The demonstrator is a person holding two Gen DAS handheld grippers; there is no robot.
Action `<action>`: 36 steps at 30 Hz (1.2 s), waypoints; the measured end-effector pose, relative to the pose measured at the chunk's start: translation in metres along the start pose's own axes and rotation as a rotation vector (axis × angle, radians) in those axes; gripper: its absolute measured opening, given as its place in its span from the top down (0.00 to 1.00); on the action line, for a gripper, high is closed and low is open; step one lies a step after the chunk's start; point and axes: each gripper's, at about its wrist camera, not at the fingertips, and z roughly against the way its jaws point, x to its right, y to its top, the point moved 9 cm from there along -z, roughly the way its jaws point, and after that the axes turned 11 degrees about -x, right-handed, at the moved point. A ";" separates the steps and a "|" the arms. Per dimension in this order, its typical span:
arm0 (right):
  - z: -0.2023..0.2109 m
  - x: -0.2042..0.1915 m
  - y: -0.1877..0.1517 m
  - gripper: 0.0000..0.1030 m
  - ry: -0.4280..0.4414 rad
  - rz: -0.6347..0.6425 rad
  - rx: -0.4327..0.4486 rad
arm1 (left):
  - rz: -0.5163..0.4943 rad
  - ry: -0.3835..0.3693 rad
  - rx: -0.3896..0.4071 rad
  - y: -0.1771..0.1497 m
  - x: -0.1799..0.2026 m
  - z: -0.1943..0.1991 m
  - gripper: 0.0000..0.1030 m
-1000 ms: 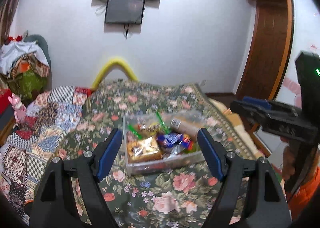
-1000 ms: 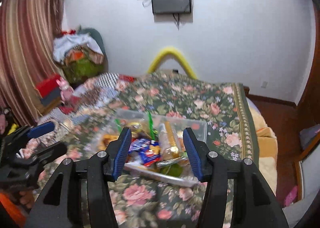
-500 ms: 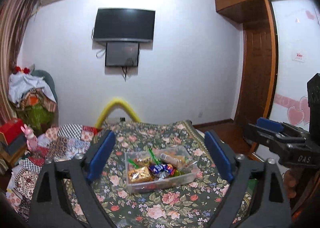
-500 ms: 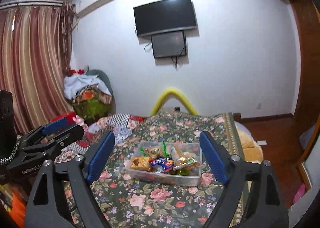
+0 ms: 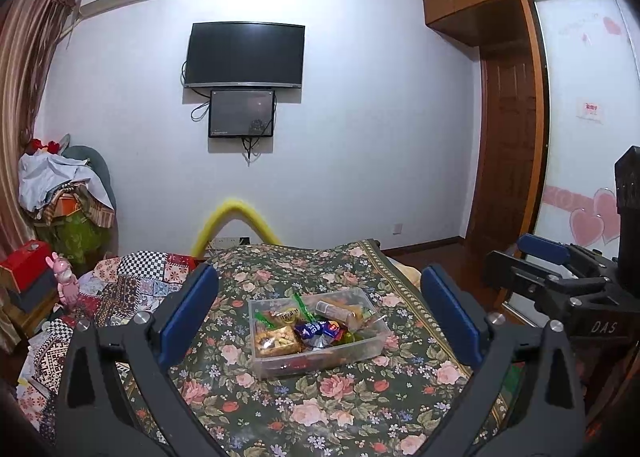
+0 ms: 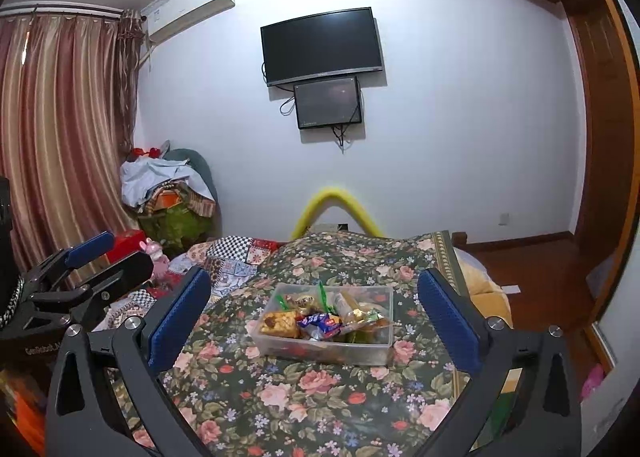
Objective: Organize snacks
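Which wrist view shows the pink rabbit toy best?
The left wrist view: the pink rabbit toy stands whole beside the patchwork quilt. In the right wrist view the left gripper partly hides it.

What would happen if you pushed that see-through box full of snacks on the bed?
The clear box would probably slide more than tip, being low and wide. On the soft flowery blanket it might drag or wobble. The loose wrapped snacks inside would likely shift.
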 end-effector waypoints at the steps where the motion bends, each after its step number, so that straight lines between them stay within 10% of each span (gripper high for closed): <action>1: 0.001 -0.001 0.000 0.00 -0.001 0.002 0.001 | -0.001 0.001 -0.001 0.000 0.000 0.001 0.01; 36: 0.008 -0.002 -0.002 0.00 -0.023 0.008 0.009 | 0.015 0.000 -0.027 -0.011 -0.004 -0.006 0.00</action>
